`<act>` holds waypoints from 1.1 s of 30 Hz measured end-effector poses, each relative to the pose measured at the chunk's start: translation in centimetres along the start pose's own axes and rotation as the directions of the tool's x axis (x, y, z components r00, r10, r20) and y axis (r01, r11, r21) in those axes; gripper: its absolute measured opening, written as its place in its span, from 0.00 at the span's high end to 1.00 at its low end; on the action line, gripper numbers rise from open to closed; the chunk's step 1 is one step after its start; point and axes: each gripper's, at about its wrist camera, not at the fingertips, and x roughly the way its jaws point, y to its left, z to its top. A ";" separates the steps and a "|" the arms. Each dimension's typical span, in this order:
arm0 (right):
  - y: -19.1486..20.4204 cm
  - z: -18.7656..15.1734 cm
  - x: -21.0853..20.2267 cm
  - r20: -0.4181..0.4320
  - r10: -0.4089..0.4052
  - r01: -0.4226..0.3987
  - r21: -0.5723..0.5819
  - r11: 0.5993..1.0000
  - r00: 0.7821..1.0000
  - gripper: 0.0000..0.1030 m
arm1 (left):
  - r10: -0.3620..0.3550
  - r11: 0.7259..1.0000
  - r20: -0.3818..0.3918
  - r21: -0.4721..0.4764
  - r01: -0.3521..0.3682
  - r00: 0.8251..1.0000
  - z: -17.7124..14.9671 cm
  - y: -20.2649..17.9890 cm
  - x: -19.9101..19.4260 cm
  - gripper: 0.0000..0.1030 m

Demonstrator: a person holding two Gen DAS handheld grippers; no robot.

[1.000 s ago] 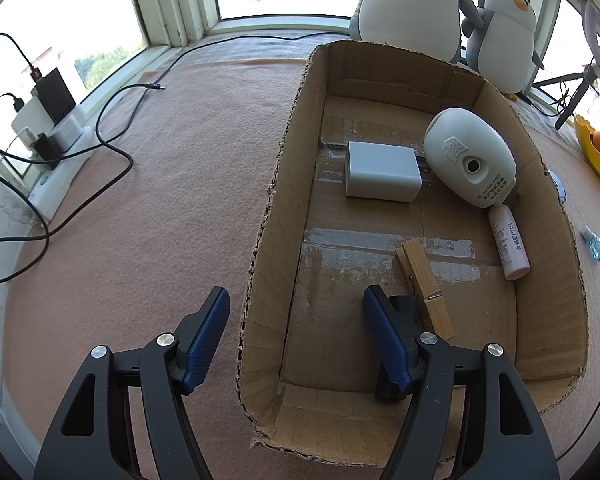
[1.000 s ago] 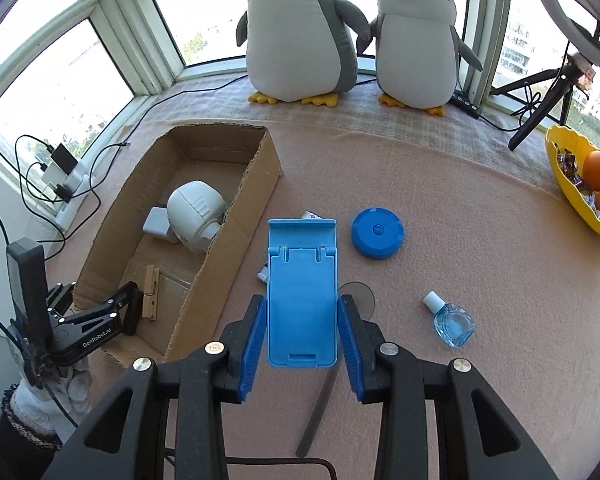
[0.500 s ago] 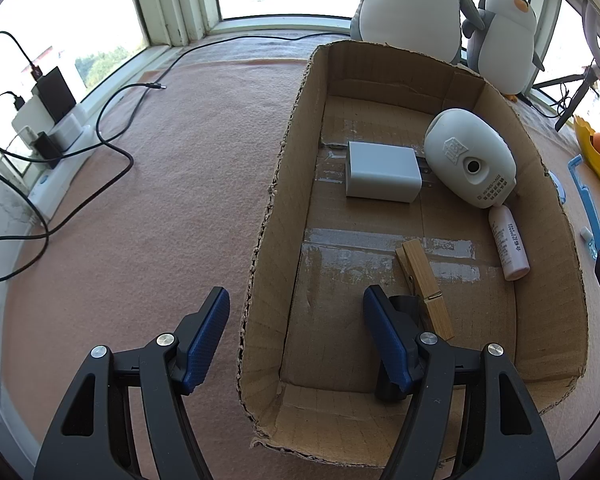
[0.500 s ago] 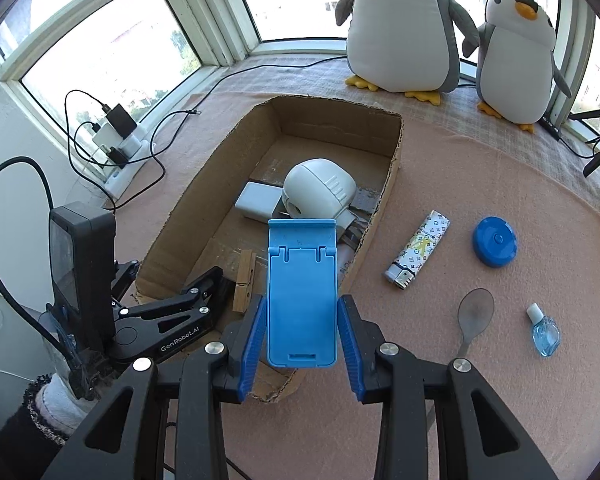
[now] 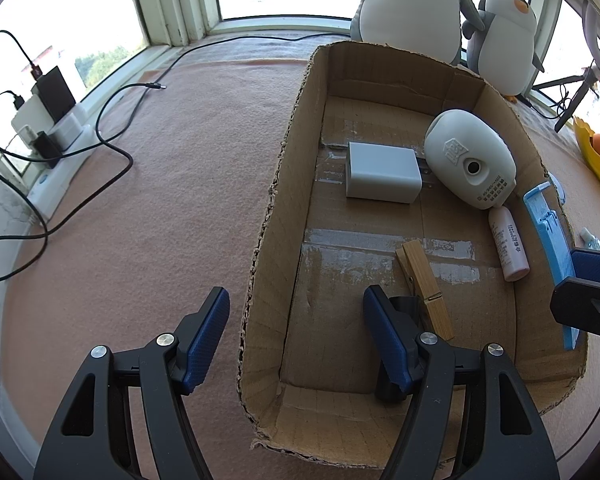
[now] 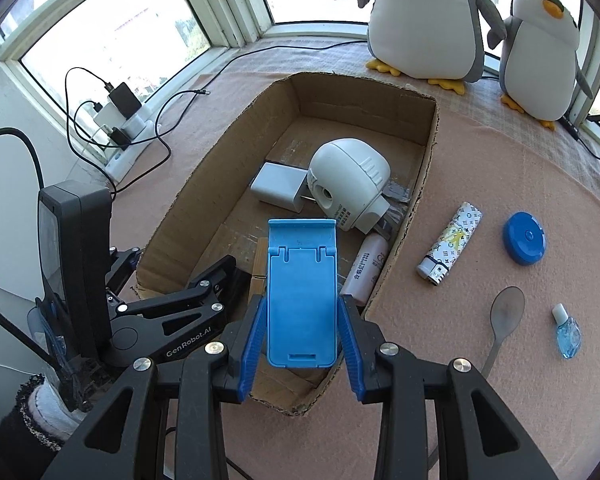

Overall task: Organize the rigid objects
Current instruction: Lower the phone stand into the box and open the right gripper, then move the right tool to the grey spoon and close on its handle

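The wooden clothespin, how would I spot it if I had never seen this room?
Find the open cardboard box on the pink cloth in front of the two plush penguins. On its floor, at the end nearest the left gripper, lies the wooden clothespin. It is the only bare-wood thing there; its neighbours are white or pink plastic.

The box [image 6: 427,148] is brown corrugated cardboard, matt, with ragged torn edges and strips of shiny clear tape on its floor. It sits on a pinkish cloth [image 5: 172,184] with a soft, felt-like nap. Inside, the clothespin [image 5: 424,288] is pale bare wood, the charger [image 5: 382,172] is smooth white plastic, and the round white device [image 5: 470,158] is matt plastic. The phone stand [image 6: 302,292] is light blue plastic, smooth with a slight sheen. The spoon [image 6: 506,320] looks like dull grey metal. The lighter [image 6: 450,244] has a glossy printed wrap. The round lid [image 6: 524,238] is blue plastic. The two penguins [image 6: 424,16] are plush fabric.
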 end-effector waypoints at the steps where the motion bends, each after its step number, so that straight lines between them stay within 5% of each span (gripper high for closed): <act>1: 0.0 0.0 0.1 -0.002 -0.001 0.001 -0.002 1.000 1.000 0.68 | 0.000 1.000 0.000 0.000 0.000 1.000 0.0 0.0 0.0 0.31; 5: 0.2 0.0 0.1 0.004 0.005 -0.005 -0.008 1.000 1.000 0.67 | 0.000 1.000 0.000 0.000 0.000 1.000 0.0 0.0 0.0 0.31; 11: 0.1 0.1 -0.2 0.018 0.015 -0.015 -0.009 1.000 1.000 0.49 | 0.000 1.000 0.001 0.000 0.000 1.000 0.0 0.0 0.0 0.31; 33: -5.5 -0.9 -4.5 0.098 -0.003 -0.010 0.125 0.992 0.995 0.48 | 0.000 1.000 0.001 0.000 0.000 1.000 0.0 0.0 0.0 0.31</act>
